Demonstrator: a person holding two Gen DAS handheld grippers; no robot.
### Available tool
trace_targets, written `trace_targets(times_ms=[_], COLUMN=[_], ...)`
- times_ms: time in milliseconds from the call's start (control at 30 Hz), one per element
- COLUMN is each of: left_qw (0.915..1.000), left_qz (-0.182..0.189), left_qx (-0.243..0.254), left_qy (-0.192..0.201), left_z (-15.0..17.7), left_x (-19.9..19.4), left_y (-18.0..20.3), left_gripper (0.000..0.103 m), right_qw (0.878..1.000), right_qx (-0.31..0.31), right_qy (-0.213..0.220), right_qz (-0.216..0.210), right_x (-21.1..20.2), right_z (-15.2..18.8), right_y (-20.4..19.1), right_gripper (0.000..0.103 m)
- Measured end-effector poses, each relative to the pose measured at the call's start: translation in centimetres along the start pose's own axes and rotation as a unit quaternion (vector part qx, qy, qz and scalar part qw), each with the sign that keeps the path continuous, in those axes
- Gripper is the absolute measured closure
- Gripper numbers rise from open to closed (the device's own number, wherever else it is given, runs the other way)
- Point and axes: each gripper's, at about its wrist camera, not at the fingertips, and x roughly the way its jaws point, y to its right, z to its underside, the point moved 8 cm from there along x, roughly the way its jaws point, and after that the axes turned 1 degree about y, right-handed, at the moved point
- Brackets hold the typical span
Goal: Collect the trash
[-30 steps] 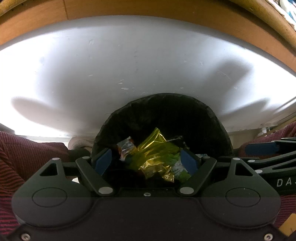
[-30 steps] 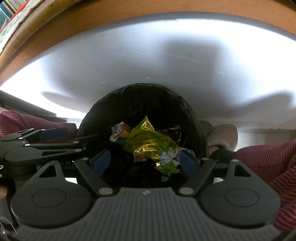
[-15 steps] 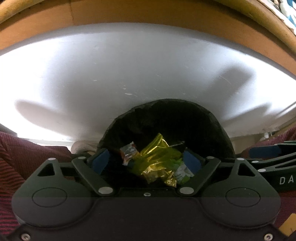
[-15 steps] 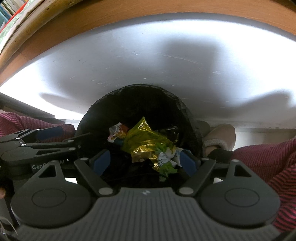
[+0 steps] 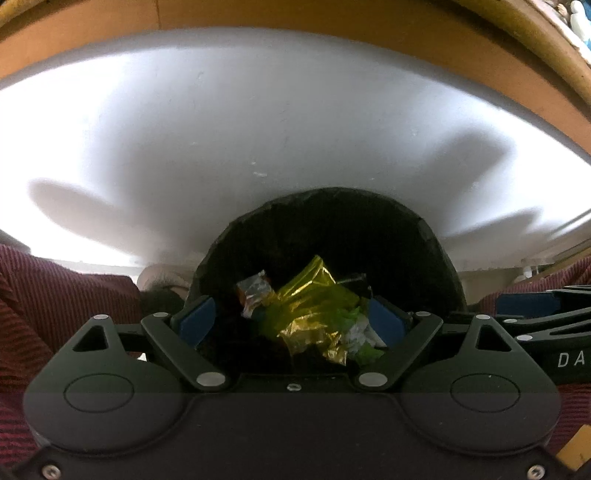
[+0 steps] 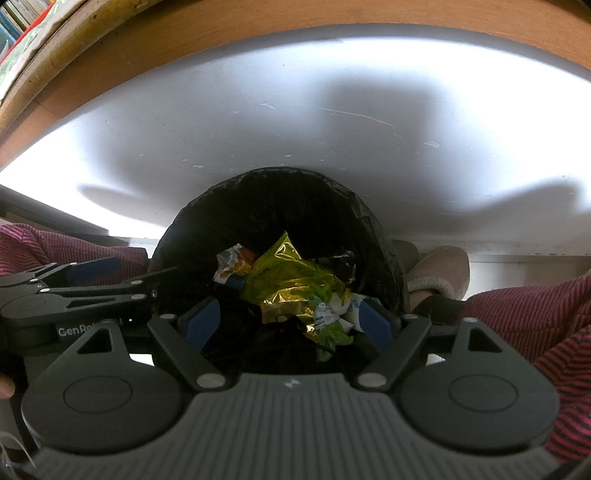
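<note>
A bin lined with a black bag [image 5: 332, 221] [image 6: 280, 199] stands below both grippers. In it lie a crumpled yellow-gold wrapper [image 5: 314, 295] [image 6: 284, 273], a small white and orange wrapper [image 5: 253, 291] [image 6: 229, 262], and green and white scraps [image 6: 332, 317]. My left gripper [image 5: 290, 323] hovers open over the bin mouth with nothing between its blue pads [image 5: 195, 321]. My right gripper [image 6: 289, 325] is also open and holds nothing. Each gripper shows at the side of the other's view: the right gripper [image 5: 528, 317] and the left gripper [image 6: 74, 291].
A white table top [image 5: 258, 129] [image 6: 258, 122] with a wooden border [image 5: 332, 14] lies beyond the bin. A person's legs in maroon striped trousers [image 5: 55, 295] [image 6: 535, 314] flank the bin. A beige slipper [image 6: 439, 269] rests right of it.
The left wrist view wobbled slightly, with the bin dipping in the frame and coming back. The right view barely shifted. Both grippers stay open and the wrappers lie as before.
</note>
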Motion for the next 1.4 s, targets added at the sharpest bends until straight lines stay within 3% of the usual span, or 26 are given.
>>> trace_targets(times_ms=[1400], left_qw=[0.9997], left_qz=[0.003], left_qx=[0.022], left_qy=[-0.007], left_z=[0.46], left_x=[-0.12], left_y=[0.55], left_gripper=[0.014], right_qw=[1.000], right_qx=[0.008], right_qy=[0.002], right_qz=[0.004], right_x=[-0.04], right_z=[0.38], right_y=[-0.38], right_gripper=[0.014])
